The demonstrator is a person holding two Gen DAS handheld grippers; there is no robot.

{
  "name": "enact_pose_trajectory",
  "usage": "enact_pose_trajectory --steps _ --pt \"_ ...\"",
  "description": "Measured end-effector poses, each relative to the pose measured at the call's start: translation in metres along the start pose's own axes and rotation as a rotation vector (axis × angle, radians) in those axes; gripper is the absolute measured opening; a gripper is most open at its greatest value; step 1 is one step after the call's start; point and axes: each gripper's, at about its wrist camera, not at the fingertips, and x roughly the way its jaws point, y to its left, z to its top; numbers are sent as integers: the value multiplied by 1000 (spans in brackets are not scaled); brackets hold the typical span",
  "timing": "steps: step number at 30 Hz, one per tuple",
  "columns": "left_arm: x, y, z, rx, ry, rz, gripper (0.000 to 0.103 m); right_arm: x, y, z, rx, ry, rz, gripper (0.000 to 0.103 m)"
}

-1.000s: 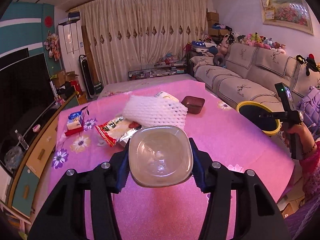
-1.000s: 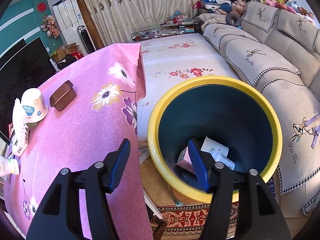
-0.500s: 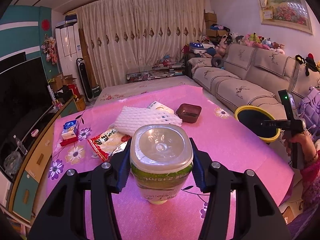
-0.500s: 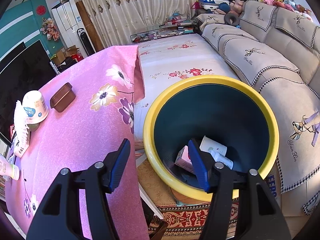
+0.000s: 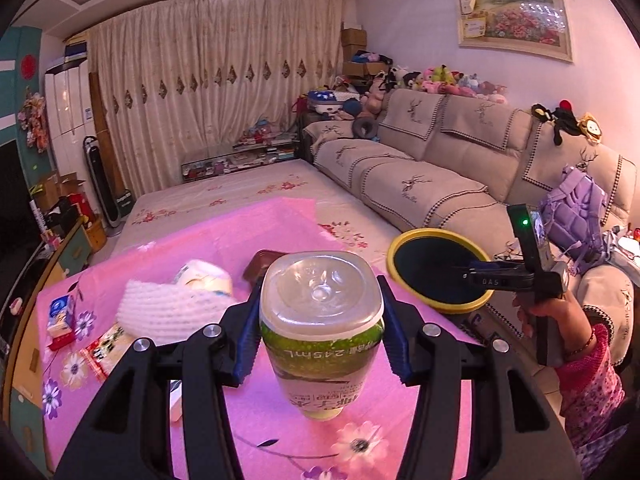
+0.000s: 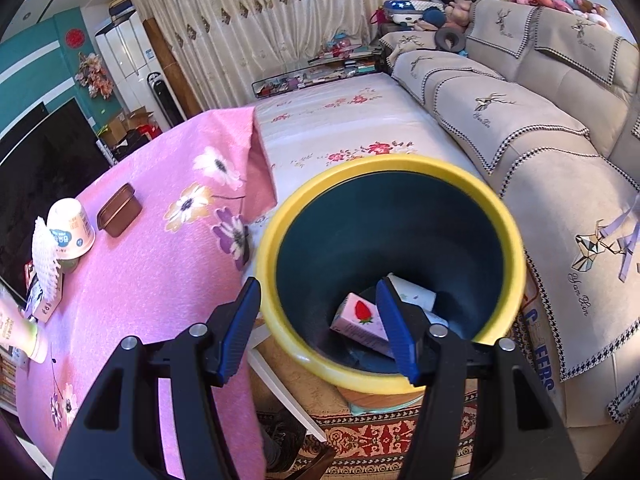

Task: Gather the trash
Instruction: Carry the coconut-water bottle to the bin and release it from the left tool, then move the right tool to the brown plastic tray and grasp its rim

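My left gripper (image 5: pixel 320 330) is shut on a clear plastic bottle with a green label (image 5: pixel 320 332), bottom end towards the camera, held above the pink table (image 5: pixel 264 432). The yellow-rimmed dark bin (image 5: pixel 438 276) stands to the right, beyond the table edge. My right gripper (image 6: pixel 318 328) is open and empty, just over the near rim of the bin (image 6: pixel 384 376). Inside the bin lie a pink strawberry carton (image 6: pixel 358 320) and a white cup (image 6: pixel 414 294). Other trash lies on the table: white foam net (image 5: pixel 168 312), red snack wrapper (image 5: pixel 106 350), white cup (image 6: pixel 70 230), brown tray (image 6: pixel 119 210).
A small blue and red carton (image 5: pixel 60 320) lies at the table's left. A beige sofa (image 5: pixel 432 172) runs along the right, behind the bin. A low bed with a floral sheet (image 6: pixel 340 120) lies beyond the table. A patterned rug (image 6: pixel 372 436) is under the bin.
My left gripper has lifted and swung right with the bottle, bringing the bin closer in view. My right gripper has shifted so the bin sits more to the right.
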Motion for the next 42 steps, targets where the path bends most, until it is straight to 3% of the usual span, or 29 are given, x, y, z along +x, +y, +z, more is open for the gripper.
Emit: enact_pose_trajectory --steps 10,16,24,28,33,38,42 --pt "83 -82 71 70 -23 -212 52 -31 -51 -2 74 -51 -48 57" --pt "164 -133 91 92 30 -268 52 -38 -81 -9 124 -51 -76 57" --pt "268 -171 85 75 154 -270 49 -32 -102 -18 159 -33 -78 57" --pt "296 -173 72 53 202 -252 49 -29 -105 -21 172 -27 -72 57" --pt "283 -164 63 22 200 -244 50 -23 -102 -25 171 -10 -58 57" --pt "218 -141 58 2 117 -204 80 -20 -90 -25 159 -5 -40 57" --pt "158 -113 47 -5 46 -156 91 -22 -77 -23 133 -5 -32 57"
